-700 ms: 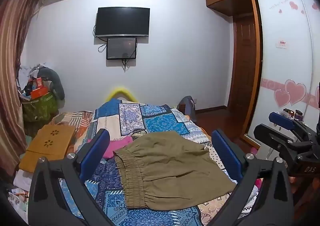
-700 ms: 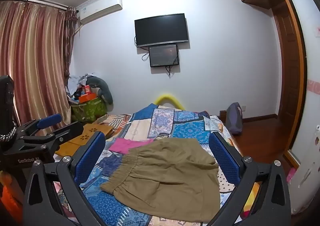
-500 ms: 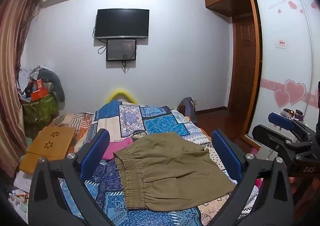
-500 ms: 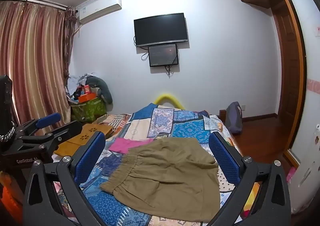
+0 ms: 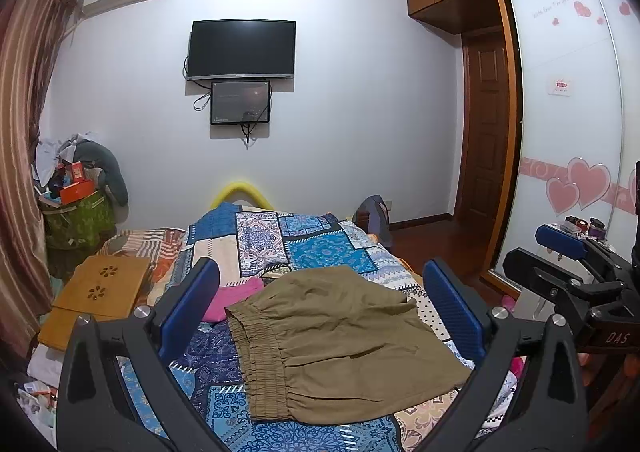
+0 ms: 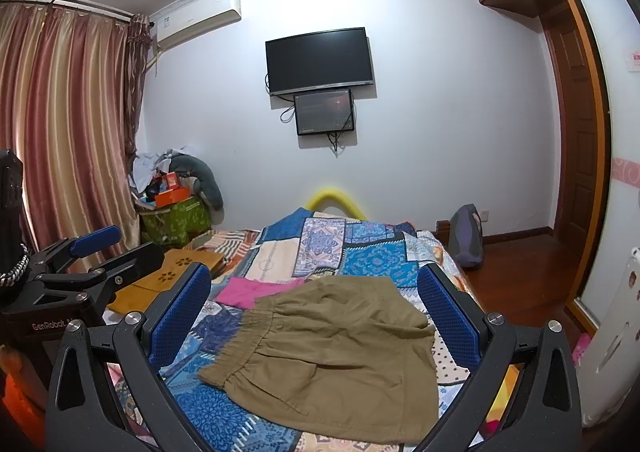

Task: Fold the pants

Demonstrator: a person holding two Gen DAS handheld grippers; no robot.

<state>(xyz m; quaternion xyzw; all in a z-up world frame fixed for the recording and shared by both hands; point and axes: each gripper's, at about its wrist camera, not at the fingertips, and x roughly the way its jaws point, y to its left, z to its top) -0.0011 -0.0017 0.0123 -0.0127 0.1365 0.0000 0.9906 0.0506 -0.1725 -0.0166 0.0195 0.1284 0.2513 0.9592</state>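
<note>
Bedroom walls are painted pale, with a dark TV (image 5: 242, 48) mounted on the far wall and a smaller screen (image 5: 240, 102) just below it. Striped curtains (image 6: 60, 124) hang on the left, and a wooden wardrobe (image 5: 492, 100) stands on the right. A bed (image 5: 320, 248) covered by a blue patchwork quilt fills the middle. Olive-brown pants (image 5: 340, 344) are laid flat near the bed's foot, already doubled over as far as can be judged, with the elastic waistband toward the left. A pink cloth (image 5: 236, 298) lies just beside them, touching their far left corner. A small wooden tray (image 5: 100, 292) is seen at the bed's left.

The left gripper (image 5: 320, 316) is held above the pants with its jaws spread fully wide and nothing between them. The right gripper (image 6: 316, 316) is likewise spread wide and empty, hovering over the pants.
</note>
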